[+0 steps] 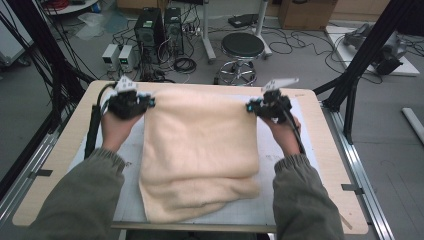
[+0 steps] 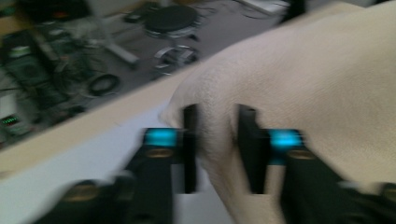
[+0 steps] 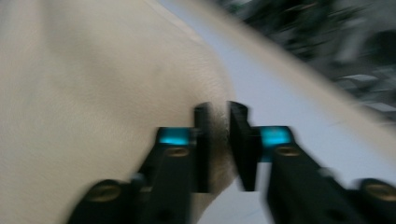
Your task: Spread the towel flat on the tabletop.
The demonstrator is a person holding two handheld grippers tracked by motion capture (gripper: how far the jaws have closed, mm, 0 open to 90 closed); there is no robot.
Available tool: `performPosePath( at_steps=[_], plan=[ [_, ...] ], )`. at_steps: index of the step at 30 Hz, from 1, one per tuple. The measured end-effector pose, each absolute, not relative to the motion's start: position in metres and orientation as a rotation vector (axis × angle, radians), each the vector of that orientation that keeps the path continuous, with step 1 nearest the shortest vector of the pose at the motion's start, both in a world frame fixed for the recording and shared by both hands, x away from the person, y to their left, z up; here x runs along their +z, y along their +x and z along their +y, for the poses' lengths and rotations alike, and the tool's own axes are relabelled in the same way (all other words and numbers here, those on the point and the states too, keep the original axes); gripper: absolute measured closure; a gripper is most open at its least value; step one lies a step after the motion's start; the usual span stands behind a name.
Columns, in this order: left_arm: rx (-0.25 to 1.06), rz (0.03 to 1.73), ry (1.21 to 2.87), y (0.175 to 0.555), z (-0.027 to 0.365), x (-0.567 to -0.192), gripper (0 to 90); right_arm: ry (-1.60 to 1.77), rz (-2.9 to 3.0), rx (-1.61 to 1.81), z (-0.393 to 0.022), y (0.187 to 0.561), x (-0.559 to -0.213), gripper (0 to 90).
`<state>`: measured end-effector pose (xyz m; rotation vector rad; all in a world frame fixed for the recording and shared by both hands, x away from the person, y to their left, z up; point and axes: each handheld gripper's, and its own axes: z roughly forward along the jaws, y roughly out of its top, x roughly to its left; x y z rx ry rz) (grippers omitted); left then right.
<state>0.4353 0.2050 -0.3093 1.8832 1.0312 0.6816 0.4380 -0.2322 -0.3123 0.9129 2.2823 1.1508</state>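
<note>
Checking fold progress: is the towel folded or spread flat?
Folded. The cream towel lies doubled on the table, an upper layer's edge above the lower layer near the front.

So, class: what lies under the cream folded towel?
Under the cream folded towel lies a white gridded mat on the light wooden table. The covered middle stays hidden.

The high view is evenly lit, somewhat dim and cool, with soft shadows under the towel [image 1: 200, 150] edges and no glare. Both gripper views are smeared by motion blur: jaws, towel and the floor clutter behind all lack sharp edges, and blue lights glow hazily.
</note>
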Motion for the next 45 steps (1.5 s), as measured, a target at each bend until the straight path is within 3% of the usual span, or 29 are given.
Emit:
performPosePath(
  at_steps=[1, 5, 8, 15, 27, 39, 43, 45],
  plan=[
    [0.621, 1.055, 1.878, 0.442, 0.204, -0.308, 48.7, 0.988, 2.237, 1.145, -0.235, 0.447, -0.307, 53.7],
    [0.625, 0.968, 1.972, 0.435, 0.2, -0.323, 50.7, 0.981, 2.292, 1.146, -0.231, 0.447, -0.318, 51.7],
    [0.55, 0.978, 1.985, 0.424, 0.207, -0.341, 49.8, 0.945, 2.389, 1.14, -0.226, 0.424, -0.346, 51.7],
    [0.467, 0.877, 2.023, 0.376, 0.21, -0.368, 48.3, 0.838, 2.475, 1.156, -0.223, 0.381, -0.366, 51.6],
    [0.405, 0.749, 2.0, 0.299, 0.208, -0.383, 35.5, 0.7, 2.479, 1.268, -0.237, 0.307, -0.376, 49.3],
    [0.268, 0.639, 2.049, 0.237, 0.195, -0.41, 30.1, 0.59, 2.567, 1.367, -0.243, 0.244, -0.41, 42.2],
    [0.189, 0.535, 2.15, 0.228, 0.178, -0.421, 30.1, 0.551, 2.623, 1.3, -0.234, 0.24, -0.418, 42.5],
    [0.159, 0.49, 2.22, 0.228, 0.17, -0.429, 32.3, 0.552, 2.649, 1.252, -0.228, 0.244, -0.424, 49.3]
  ],
)
